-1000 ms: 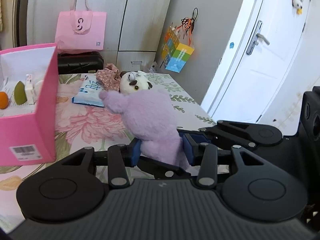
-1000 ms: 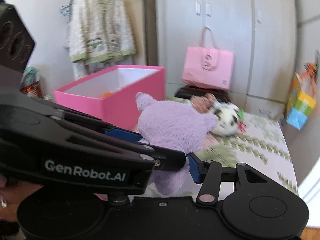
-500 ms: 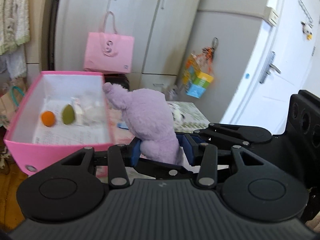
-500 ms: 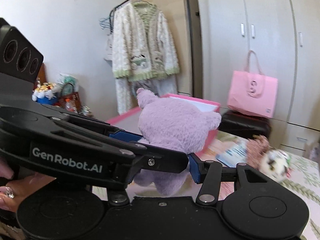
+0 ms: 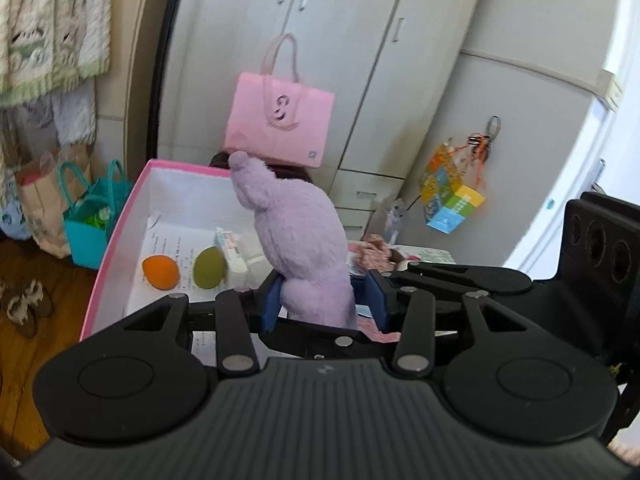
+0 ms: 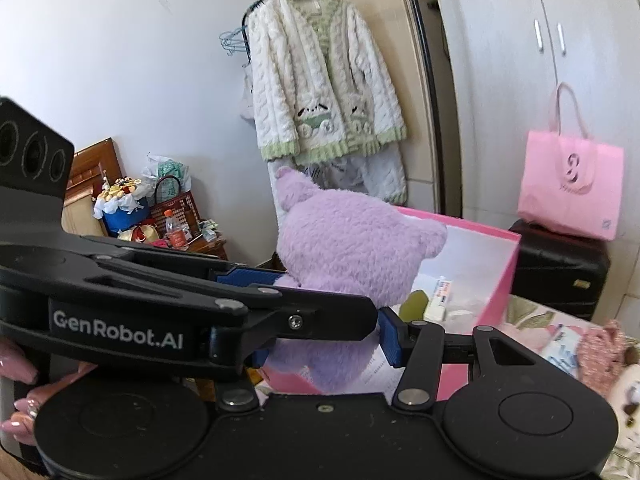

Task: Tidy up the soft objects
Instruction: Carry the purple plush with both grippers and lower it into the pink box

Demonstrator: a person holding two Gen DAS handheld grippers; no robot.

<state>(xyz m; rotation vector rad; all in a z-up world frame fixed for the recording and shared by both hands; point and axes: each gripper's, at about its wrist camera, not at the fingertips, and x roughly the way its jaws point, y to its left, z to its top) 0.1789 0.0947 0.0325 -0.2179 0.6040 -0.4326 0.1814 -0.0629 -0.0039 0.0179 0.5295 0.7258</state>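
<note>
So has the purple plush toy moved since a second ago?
Yes. The purple plush toy, held by both tools, was lifted off the floral bed and carried left, over the pink box.

Both grippers meet on one purple plush toy (image 5: 304,240). The left gripper (image 5: 324,300) clamps its lower end between blue pads, and the right gripper (image 6: 320,332) pinches the same end (its jaws crossing the left's at an angle).
</note>
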